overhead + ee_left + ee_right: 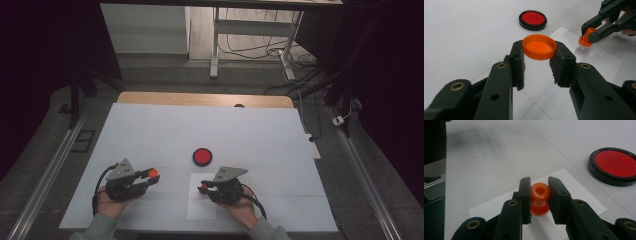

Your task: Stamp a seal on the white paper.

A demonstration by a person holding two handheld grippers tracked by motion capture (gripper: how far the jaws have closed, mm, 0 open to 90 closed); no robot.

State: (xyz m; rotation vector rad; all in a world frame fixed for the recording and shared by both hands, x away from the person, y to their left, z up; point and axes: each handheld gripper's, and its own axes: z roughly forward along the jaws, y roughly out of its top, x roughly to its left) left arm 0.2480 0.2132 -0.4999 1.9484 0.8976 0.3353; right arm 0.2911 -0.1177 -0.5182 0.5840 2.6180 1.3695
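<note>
My left gripper (pixel 150 176) is shut on a round orange cap (pixel 539 47), held by its rim just above the table (pixel 150 130). My right gripper (pixel 205 188) is shut on a small orange spool-shaped stamp (pixel 540 198), which hangs over a white sheet of paper (pixel 579 195). From the left gripper view, the right gripper (pixel 596 31) holds the stamp (pixel 586 37) with its pale bottom face close to the paper (pixel 571 47); I cannot tell whether it touches. A red ink pad in a round black case (pixel 202 157) lies open beyond both grippers.
The white table top ends in a wooden strip (pixel 200 98) at the far side. The paper (pixel 197 207) lies near the front edge, between the person's hands. Beyond the table stand desk legs (pixel 215 45) and loose cables (pixel 300 85) on the floor.
</note>
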